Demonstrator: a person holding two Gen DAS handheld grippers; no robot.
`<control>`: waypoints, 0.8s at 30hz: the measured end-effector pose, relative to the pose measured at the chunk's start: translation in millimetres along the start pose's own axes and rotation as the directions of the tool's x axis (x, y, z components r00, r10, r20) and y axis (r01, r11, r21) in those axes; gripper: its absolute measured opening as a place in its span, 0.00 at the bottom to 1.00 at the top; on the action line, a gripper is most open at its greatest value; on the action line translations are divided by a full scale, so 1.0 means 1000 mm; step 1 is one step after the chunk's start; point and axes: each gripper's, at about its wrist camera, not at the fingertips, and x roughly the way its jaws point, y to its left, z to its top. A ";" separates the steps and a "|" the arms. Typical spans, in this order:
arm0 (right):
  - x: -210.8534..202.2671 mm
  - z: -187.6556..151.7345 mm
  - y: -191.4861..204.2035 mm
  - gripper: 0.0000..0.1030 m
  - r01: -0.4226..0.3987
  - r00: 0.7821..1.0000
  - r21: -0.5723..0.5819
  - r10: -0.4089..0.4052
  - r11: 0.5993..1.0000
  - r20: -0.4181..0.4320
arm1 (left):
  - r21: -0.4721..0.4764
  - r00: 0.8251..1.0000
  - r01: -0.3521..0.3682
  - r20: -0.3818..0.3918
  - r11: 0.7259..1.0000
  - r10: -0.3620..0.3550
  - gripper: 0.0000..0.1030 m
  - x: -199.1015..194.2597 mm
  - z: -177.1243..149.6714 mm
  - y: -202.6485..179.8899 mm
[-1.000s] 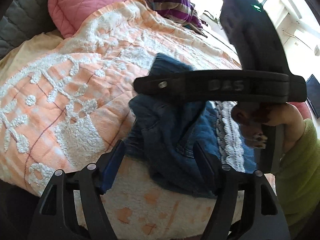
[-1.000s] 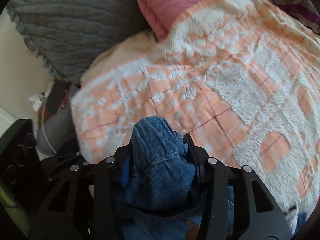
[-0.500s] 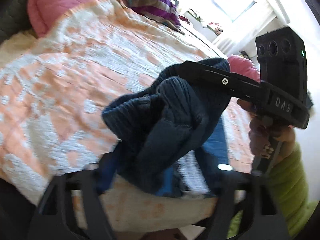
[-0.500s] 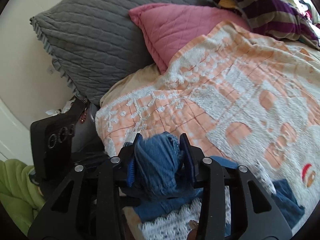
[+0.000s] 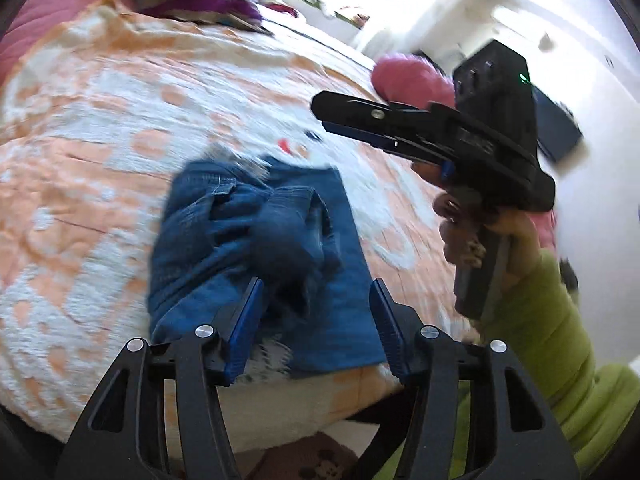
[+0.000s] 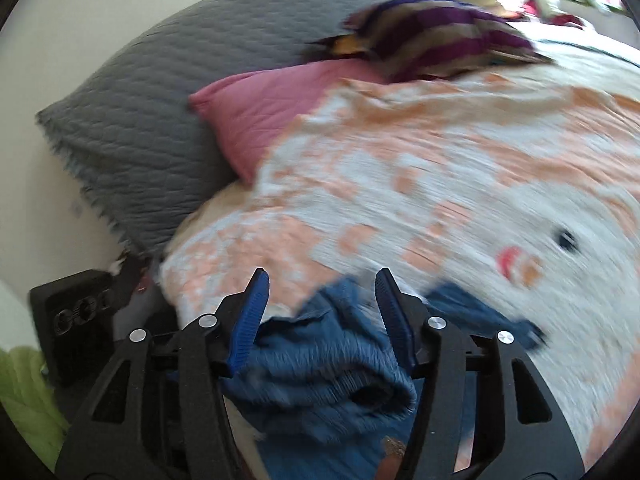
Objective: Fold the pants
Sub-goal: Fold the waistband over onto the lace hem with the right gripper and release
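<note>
1. Left wrist view: the pants, blue denim, are lying bunched on the bedspread near the bed's near edge. The left gripper is hovering over them, its jaws having just been narrowing, standing about half open with nothing pressed between the pads. The right gripper is floating to the right above the bed, held by a hand; its jaws look parted and empty.
2. The denim looks soft yet thick and fairly heavy; seams, hems or the waistband would probably give the surest hold.
3. Right wrist view: the right gripper is sitting over a crumpled fold of pants, jaws just been widening, cloth between but apparently unpinched.
4. Far and right the bedspread is offering open room; pillows are crowding the far left.
</note>
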 end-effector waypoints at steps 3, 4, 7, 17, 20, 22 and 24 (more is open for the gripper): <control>-0.001 -0.022 -0.012 0.50 0.071 0.997 0.025 -0.070 0.997 -0.036 | 0.021 0.998 -0.006 -0.059 1.000 0.007 0.53 0.019 -0.009 -0.004; 0.002 -0.031 -0.015 0.51 0.077 0.996 0.030 -0.075 0.997 -0.055 | 0.017 0.997 -0.002 -0.073 1.000 0.004 0.53 0.023 -0.012 -0.004; 0.018 -0.046 -0.020 0.52 0.085 0.991 0.052 -0.079 0.995 -0.110 | 0.011 0.992 0.001 -0.129 1.000 0.001 0.53 0.042 -0.020 -0.005; 0.022 -0.072 -0.033 0.39 0.274 0.938 -0.041 -0.276 0.961 -0.211 | 0.160 0.995 -0.101 0.034 0.982 0.096 0.55 -0.024 -0.015 -0.017; 0.003 -0.060 -0.030 0.43 0.226 0.965 -0.005 -0.225 0.974 -0.138 | 0.206 0.972 -0.234 0.078 0.950 0.222 0.55 -0.020 0.001 -0.010; -0.003 -0.052 -0.028 0.47 0.200 0.973 0.015 -0.197 0.980 -0.117 | 0.248 0.973 -0.231 0.068 0.941 0.221 0.54 -0.006 0.006 -0.012; -0.004 -0.043 -0.027 0.48 0.186 0.977 0.030 -0.182 0.982 -0.114 | 0.328 0.972 -0.234 0.051 0.915 0.230 0.54 0.007 0.003 -0.022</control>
